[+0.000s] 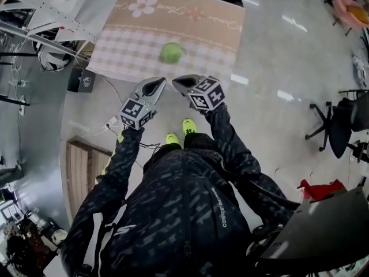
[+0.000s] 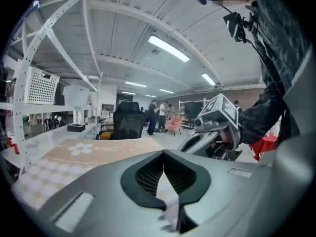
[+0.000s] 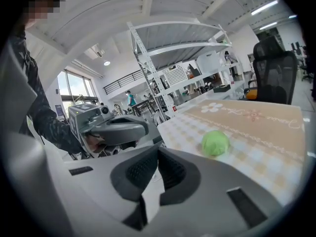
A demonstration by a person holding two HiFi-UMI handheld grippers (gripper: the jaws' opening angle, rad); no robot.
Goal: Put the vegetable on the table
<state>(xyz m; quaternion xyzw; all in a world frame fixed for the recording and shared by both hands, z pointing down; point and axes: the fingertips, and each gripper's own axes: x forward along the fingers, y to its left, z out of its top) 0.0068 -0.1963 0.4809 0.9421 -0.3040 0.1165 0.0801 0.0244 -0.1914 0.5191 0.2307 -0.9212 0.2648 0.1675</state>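
Note:
A round green vegetable [image 1: 171,52] lies on the table's checked and flowered cloth [image 1: 196,17], near its front edge. It shows again as the green vegetable [image 3: 215,143] in the right gripper view. My left gripper [image 1: 157,85] is shut and empty, held in front of the table edge, short of the vegetable. My right gripper [image 1: 182,82] is shut and empty too, just beside the left one. In the left gripper view the right gripper [image 2: 195,141] appears at right, the cloth [image 2: 94,149] at left. The shut tips of the right gripper [image 3: 158,151] aim left of the vegetable.
Grey glossy floor [image 1: 277,68] surrounds the table. A white metal rack [image 1: 34,10] stands at the left, with cables on the floor near it. Black office chairs [image 1: 340,126] sit at the right. A wooden panel [image 1: 81,166] lies on the floor at lower left.

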